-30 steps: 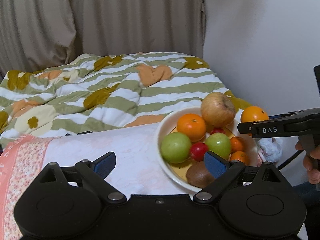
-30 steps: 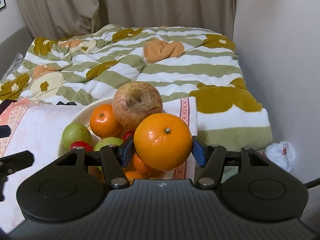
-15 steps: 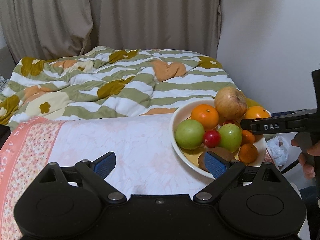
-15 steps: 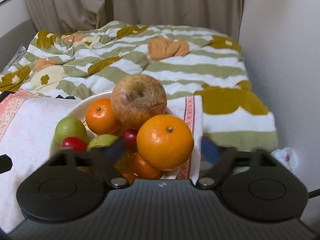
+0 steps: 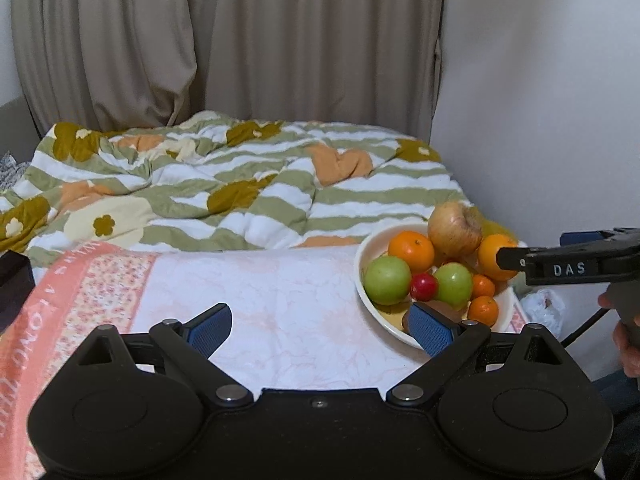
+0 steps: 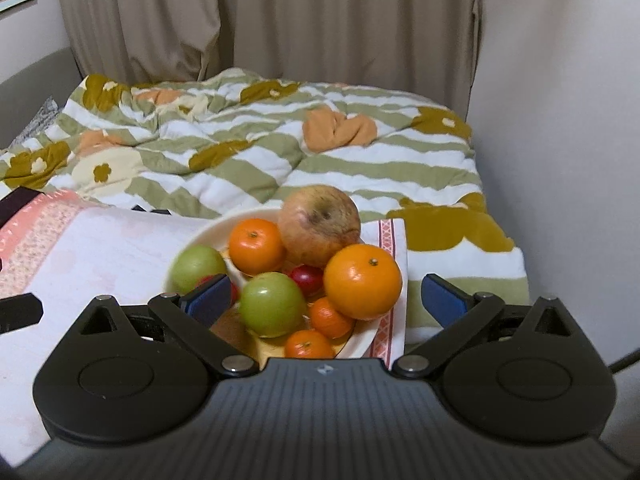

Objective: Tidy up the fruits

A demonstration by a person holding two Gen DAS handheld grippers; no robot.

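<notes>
Near the right end of the cloth-covered surface (image 6: 100,256), a cream bowl (image 6: 208,229) is seen heaped with fruit. The large orange (image 6: 362,280) is perched on the bowl's right rim side, against the big apple (image 6: 320,224). The right hand-held gripper (image 6: 326,300) is spread wide, its jaws having just been opening; the large orange is framed between them but pressed by neither pad. The large orange lies straight ahead of the right hand-held gripper, far nearer than to the left one. The left hand-held gripper (image 5: 320,326) is also spread, nothing pinched, over bare cloth left of the bowl. The fruit is judged already gathered.
</notes>
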